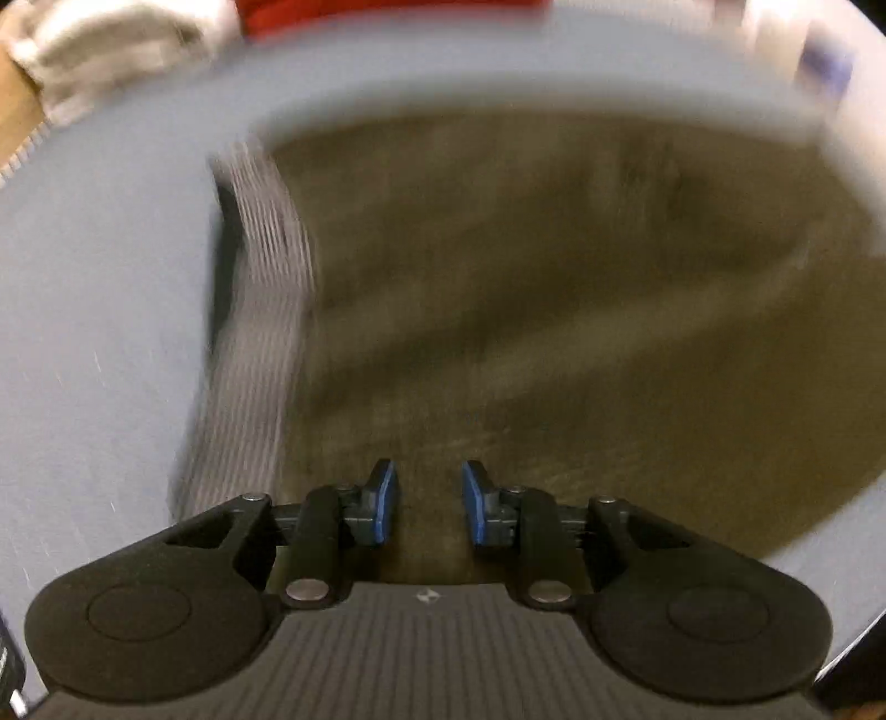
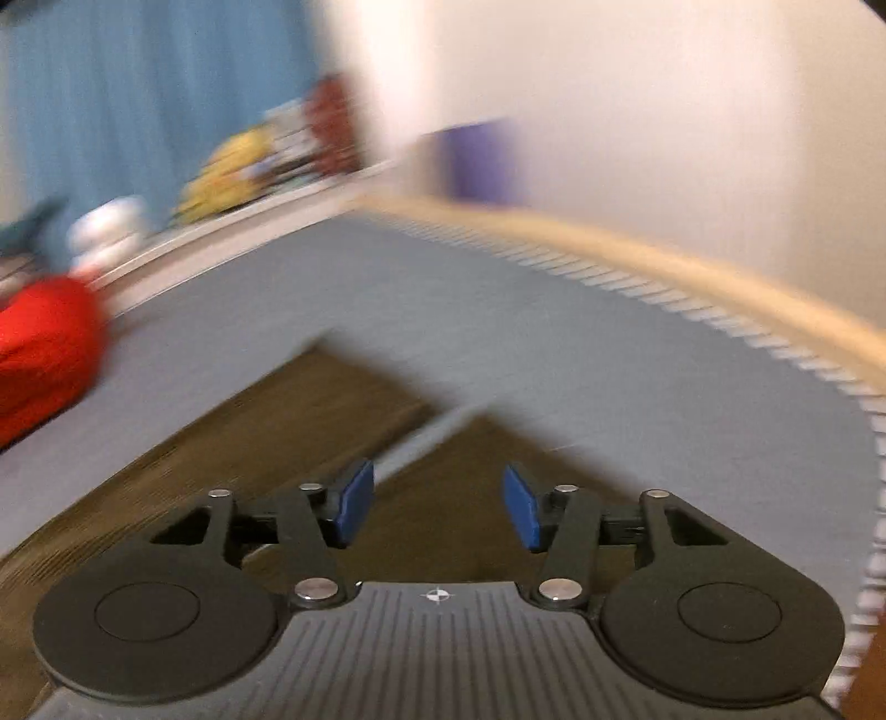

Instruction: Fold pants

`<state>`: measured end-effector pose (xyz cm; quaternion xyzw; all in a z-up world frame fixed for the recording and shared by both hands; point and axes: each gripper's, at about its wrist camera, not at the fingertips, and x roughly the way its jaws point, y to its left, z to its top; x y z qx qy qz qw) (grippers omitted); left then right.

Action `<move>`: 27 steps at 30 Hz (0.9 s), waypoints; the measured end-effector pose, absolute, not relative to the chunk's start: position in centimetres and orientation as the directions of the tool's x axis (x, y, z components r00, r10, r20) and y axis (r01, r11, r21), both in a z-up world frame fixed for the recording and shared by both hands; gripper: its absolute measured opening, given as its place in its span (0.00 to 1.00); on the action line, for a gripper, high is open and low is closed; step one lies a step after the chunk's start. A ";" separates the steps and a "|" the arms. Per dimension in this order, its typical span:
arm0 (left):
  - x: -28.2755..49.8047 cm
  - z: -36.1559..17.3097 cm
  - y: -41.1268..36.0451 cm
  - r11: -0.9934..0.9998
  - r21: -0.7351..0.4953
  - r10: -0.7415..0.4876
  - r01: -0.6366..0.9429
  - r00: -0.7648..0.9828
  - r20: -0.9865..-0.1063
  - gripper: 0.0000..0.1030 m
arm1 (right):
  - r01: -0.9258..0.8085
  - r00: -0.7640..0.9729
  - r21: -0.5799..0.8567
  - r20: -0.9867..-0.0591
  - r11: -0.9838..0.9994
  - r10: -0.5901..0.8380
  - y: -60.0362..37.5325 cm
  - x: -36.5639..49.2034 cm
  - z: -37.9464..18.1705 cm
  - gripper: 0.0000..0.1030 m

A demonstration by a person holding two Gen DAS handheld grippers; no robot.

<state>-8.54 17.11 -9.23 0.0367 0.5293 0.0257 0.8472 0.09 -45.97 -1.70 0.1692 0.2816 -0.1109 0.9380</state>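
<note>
Both grippers are spread open with nothing between the blue pads. Left gripper (image 1: 426,501) hangs right over the pants (image 1: 554,310), olive-brown fabric that fills most of that view, lying flat on a grey mat (image 1: 99,343). Just left of the pads there's a pale ribbed band (image 1: 260,310) running along the pants' edge, probably the waistband, though it's too blurry to say for sure. Further back, a whitish cloth (image 1: 99,50) and something red (image 1: 387,14) sit at the mat's far edge.

Right gripper (image 2: 437,504) is over the other end, where the two legs (image 2: 260,426) splay apart in a V with grey mat showing between them. Off to the left is a red cloth (image 2: 44,343). Beyond the mat: a wooden edge (image 2: 637,249), a blue curtain (image 2: 155,99), some colourful stuff (image 2: 266,155) on a ledge, a purple box (image 2: 482,160), all motion-smeared.
</note>
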 end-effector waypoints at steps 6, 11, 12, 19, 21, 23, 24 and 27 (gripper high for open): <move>-8.4 -6.2 17.4 0.999 0.017 0.038 -0.044 0.527 -0.849 0.34 | 0.179 0.578 0.173 -0.815 0.969 0.039 -43.0 2.9 -7.1 0.62; -7.5 -8.6 16.3 0.994 0.106 0.097 -0.002 0.429 -0.898 0.39 | 0.135 0.510 0.103 -0.860 0.986 0.020 -42.8 3.2 -8.6 0.64; -7.4 -7.7 16.3 0.996 0.089 0.087 -0.017 0.458 -0.885 0.39 | 0.141 0.515 0.101 -0.857 0.985 0.014 -42.3 2.9 -8.6 0.64; -5.3 -3.3 14.1 0.996 0.029 0.072 -0.079 0.629 -0.774 0.59 | 0.074 0.739 0.095 -0.673 0.993 0.010 -40.0 1.7 -3.3 0.64; -4.6 -2.6 13.2 0.994 0.034 0.093 -0.102 0.651 -0.753 0.69 | 0.067 0.808 0.118 -0.589 0.991 0.016 -39.1 1.1 -1.2 0.64; -4.1 -1.8 12.5 0.991 0.035 0.114 -0.131 0.673 -0.730 0.80 | 0.053 0.851 0.158 -0.524 0.986 0.038 -38.4 0.8 0.3 0.64; -3.7 -1.3 12.2 0.989 0.029 0.124 -0.148 0.688 -0.715 0.81 | 0.039 0.869 0.177 -0.492 0.983 0.054 -37.8 0.6 1.0 0.64; -2.8 -0.2 11.9 0.985 -0.009 0.123 -0.175 0.724 -0.679 0.81 | 0.000 0.899 0.206 -0.428 0.978 0.091 -36.3 0.3 2.3 0.64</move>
